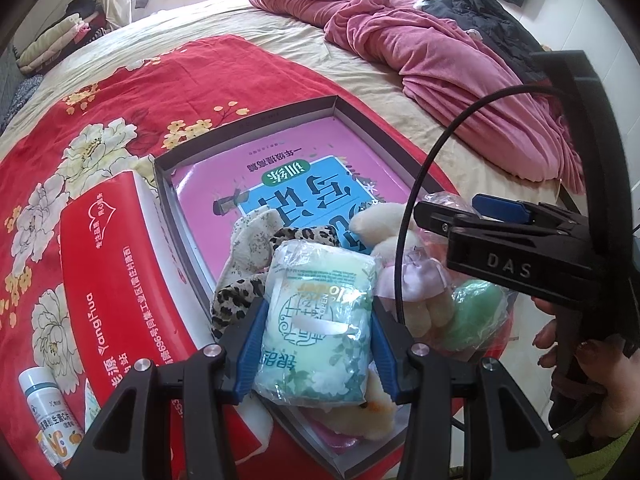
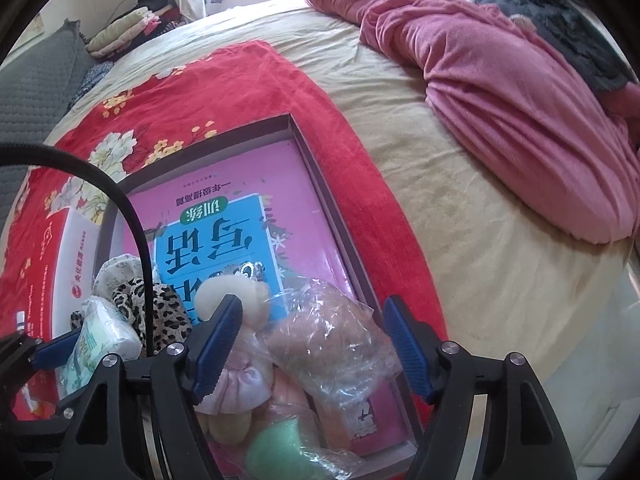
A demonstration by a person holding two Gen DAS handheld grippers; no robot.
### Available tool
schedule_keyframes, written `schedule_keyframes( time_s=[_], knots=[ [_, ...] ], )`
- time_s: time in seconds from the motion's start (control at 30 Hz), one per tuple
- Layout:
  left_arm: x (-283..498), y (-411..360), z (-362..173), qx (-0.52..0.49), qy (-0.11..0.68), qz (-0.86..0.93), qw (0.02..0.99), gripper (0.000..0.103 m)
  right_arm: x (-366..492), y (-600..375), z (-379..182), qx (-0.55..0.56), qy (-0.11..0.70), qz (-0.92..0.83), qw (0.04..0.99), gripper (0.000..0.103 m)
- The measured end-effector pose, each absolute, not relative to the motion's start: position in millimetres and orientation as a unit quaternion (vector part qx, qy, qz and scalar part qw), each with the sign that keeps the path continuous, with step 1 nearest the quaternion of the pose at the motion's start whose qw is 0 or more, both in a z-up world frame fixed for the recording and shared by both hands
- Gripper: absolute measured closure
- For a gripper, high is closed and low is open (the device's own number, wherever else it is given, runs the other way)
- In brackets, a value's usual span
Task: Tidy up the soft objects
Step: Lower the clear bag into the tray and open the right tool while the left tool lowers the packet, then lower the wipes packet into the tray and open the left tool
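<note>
Two grippers reach forward over a shallow box (image 1: 332,105) on the red floral blanket (image 1: 120,92); the left gripper (image 1: 318,326) comes in low and level, its blue pads (image 1: 250,344) pinching a pale green tissue pack (image 1: 320,320) by its long sides, the pack's long axis running away from the camera over the box's near end; just beside it lie a leopard-print cloth (image 1: 240,292) and a cream plush toy (image 1: 394,226); the right gripper (image 2: 314,354) hangs above a crinkled clear bag (image 2: 332,344) with jaws spread wide, gripping nothing.
</note>
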State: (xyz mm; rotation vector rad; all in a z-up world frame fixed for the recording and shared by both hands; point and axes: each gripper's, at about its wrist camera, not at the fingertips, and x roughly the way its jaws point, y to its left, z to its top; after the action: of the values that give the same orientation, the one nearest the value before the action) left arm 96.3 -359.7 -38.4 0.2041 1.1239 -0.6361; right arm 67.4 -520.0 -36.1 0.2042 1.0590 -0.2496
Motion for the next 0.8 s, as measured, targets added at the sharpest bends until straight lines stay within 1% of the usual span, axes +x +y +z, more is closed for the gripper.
schedule_keyframes(
  time_s=[0.23,0.6,0.8],
  knots=[
    [98,-360,-36,0.087,0.521,-0.3,0.795,0.053,61,-520,-25,0.096,0.495,-0.118,0.855,0.028],
    [93,-364,-22,0.073,0.508,-0.324,0.794,0.052,20,-535,7,0.126,0.47,-0.146,0.862,0.028],
    [93,-367,-17,0.083,0.502,-0.324,0.798,0.051,8,-542,17,0.132,0.463,-0.154,0.863,0.028]
  ],
)
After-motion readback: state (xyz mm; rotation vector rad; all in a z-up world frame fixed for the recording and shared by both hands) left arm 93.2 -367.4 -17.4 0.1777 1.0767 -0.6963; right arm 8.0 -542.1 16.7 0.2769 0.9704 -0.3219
